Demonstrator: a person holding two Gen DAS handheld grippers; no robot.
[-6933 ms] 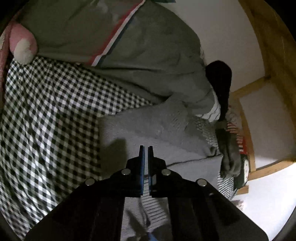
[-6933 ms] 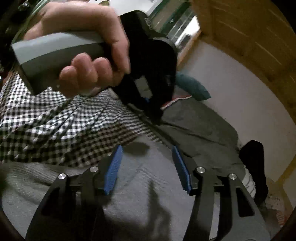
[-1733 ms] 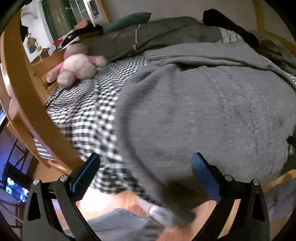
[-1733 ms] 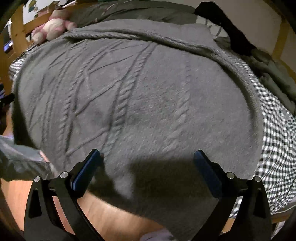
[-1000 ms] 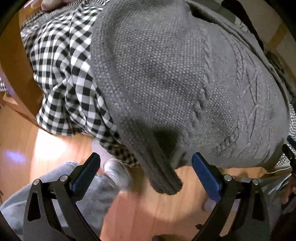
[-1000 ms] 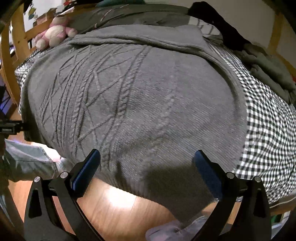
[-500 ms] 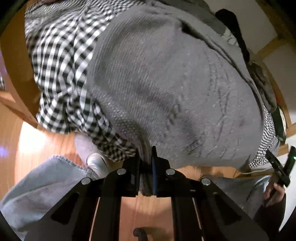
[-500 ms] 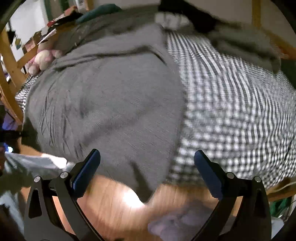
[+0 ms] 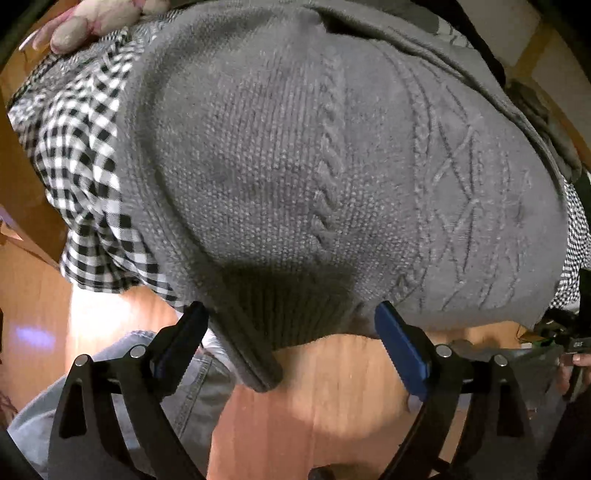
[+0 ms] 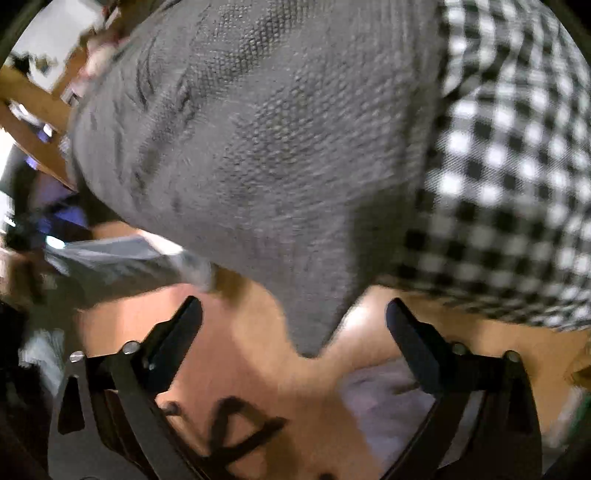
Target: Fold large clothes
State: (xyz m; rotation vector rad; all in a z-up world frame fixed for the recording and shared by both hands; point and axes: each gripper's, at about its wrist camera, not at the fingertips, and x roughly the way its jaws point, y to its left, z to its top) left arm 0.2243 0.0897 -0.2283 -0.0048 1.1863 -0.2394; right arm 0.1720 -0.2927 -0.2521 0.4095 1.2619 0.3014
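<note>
Checked bedding [image 9: 88,155] under grey cable-knit sweater [image 9: 295,166].

Glossy wooden floor [image 9: 332,413], checkered bedding [image 9: 88,155]

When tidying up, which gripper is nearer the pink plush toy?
Left. The left gripper, jaws just opened astride the sweater's corner, has the plush toy beyond the checked sheet; the right gripper, jaws just closing astride the other corner, lies across the sweater.

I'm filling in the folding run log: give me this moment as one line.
stage: regrasping hem | left gripper: open, just reopened, sweater corner between jaws, unpinched | right gripper: open, closing around other corner | checked sheet beneath
</note>
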